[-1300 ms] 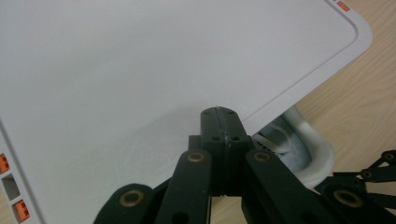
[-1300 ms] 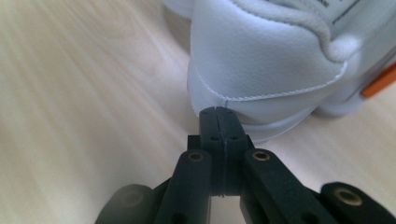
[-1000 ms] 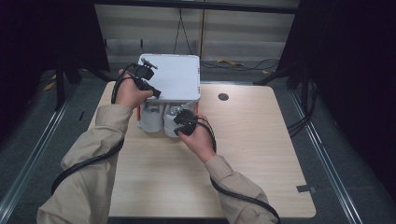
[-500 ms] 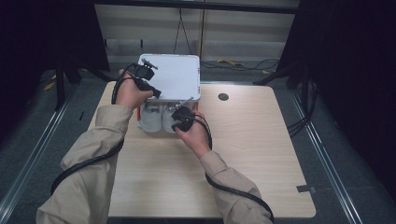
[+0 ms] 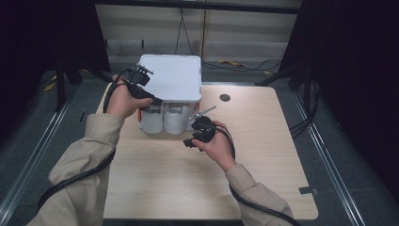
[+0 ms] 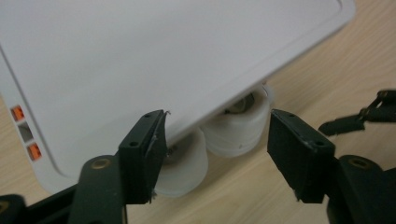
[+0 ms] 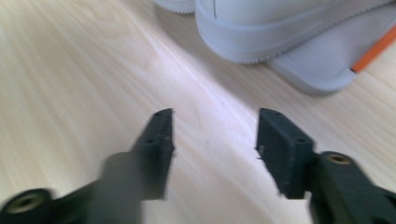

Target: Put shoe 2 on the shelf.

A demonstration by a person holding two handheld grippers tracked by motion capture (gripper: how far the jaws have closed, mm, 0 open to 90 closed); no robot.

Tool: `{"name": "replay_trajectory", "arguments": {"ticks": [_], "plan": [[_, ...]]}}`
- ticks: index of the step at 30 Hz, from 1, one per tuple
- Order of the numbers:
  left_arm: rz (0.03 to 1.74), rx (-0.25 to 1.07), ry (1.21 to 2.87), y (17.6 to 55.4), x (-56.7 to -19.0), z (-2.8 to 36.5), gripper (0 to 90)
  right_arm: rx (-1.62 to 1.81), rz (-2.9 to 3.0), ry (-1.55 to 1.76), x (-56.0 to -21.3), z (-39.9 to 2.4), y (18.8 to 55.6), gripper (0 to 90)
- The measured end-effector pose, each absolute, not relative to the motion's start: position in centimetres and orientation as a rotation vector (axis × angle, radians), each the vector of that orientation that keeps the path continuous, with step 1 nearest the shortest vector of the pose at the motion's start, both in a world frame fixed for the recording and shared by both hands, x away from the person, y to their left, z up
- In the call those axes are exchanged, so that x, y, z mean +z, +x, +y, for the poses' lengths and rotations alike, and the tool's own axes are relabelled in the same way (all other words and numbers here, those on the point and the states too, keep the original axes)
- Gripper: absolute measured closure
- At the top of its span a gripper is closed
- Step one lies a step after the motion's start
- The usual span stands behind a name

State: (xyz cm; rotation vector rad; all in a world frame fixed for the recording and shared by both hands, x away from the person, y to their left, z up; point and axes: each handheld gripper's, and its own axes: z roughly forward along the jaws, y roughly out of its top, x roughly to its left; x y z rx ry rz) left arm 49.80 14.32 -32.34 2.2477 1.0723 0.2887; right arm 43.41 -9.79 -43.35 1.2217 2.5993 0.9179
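**Both grippers open, nothing held**

Left gripper (image 5: 141, 89) sits at the white box (image 5: 171, 77) lid's 9 o'clock edge, jaws just opened, gripping nothing. Right gripper (image 5: 197, 134), at the two white rolls' (image 5: 164, 120) 4 o'clock, jaws just spread over bare table (image 5: 263, 155).

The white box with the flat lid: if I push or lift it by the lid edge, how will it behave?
The white box looks rigid, so it should slide as one piece rather than flex. Its lid is smooth, so the open left gripper might slip. The two white cylinders beneath its near edge may roll or come loose if lifted.
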Motion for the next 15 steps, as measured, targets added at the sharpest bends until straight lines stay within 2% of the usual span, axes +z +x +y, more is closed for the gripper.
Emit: {"name": "replay_trajectory", "arguments": {"ticks": [5,15], "plan": [[1.063,0.266,2.243,48.0,-33.2,15.1,30.6,0.922,2.605,1.213,-43.0,-12.0,42.3,39.9],[1.057,0.225,2.249,45.4,-35.8,16.8,28.1,0.903,2.589,1.212,-42.9,-15.9,40.5,29.3]]}}
